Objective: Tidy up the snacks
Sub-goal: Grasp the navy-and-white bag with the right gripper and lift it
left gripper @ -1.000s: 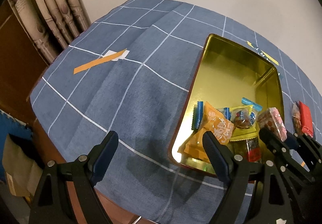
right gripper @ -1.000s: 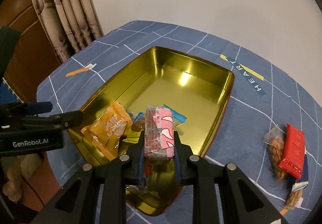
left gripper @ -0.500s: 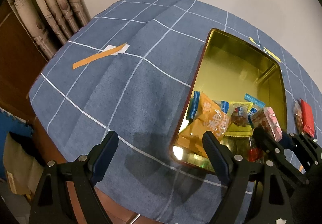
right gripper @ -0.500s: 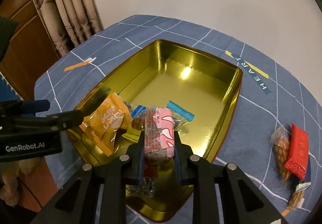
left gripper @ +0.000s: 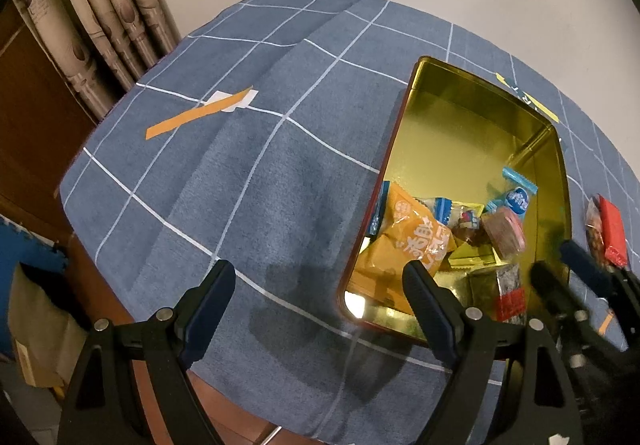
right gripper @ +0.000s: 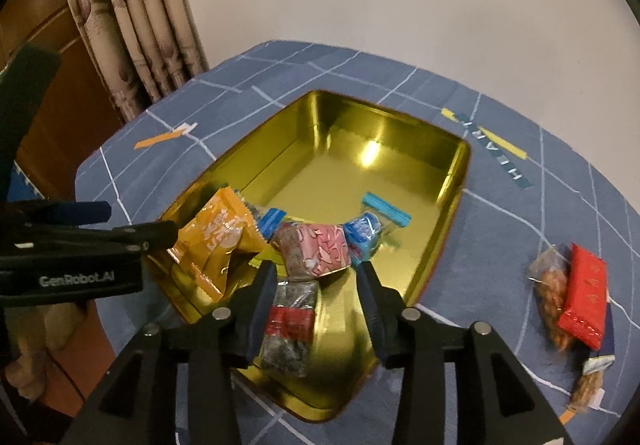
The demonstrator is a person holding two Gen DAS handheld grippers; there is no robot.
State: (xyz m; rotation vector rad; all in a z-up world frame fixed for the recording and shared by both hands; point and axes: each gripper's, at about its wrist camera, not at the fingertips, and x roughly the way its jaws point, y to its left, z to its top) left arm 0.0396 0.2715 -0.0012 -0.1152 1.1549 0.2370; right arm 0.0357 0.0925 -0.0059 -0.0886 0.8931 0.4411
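Observation:
A gold tin [right gripper: 460,181] [left gripper: 394,149] sits on the blue checked cloth with several snacks in its near end. My right gripper [right gripper: 316,277] [left gripper: 558,261] hangs over that end and its jaws are opening. The pink snack [right gripper: 316,251] [left gripper: 504,237] lies just past the fingertips on the other packets, and neither pad touches it. Around it lie an orange pack [right gripper: 216,233] [left gripper: 416,237], a blue candy [right gripper: 362,233] and a dark pack with a red label [right gripper: 290,321]. My left gripper [left gripper: 318,277] [right gripper: 136,221] stands open and empty over the cloth, left of the tin.
A red bar [right gripper: 582,289] [left gripper: 612,233] and a bag of nuts [right gripper: 550,285] lie on the cloth right of the tin. An orange tape strip [left gripper: 196,117] marks the cloth at the left. A curtain [left gripper: 100,13] hangs behind the table's left edge.
The right jaws have parted and the pink snack has dropped from between them onto the packets in the tin. The left gripper has stayed where it was.

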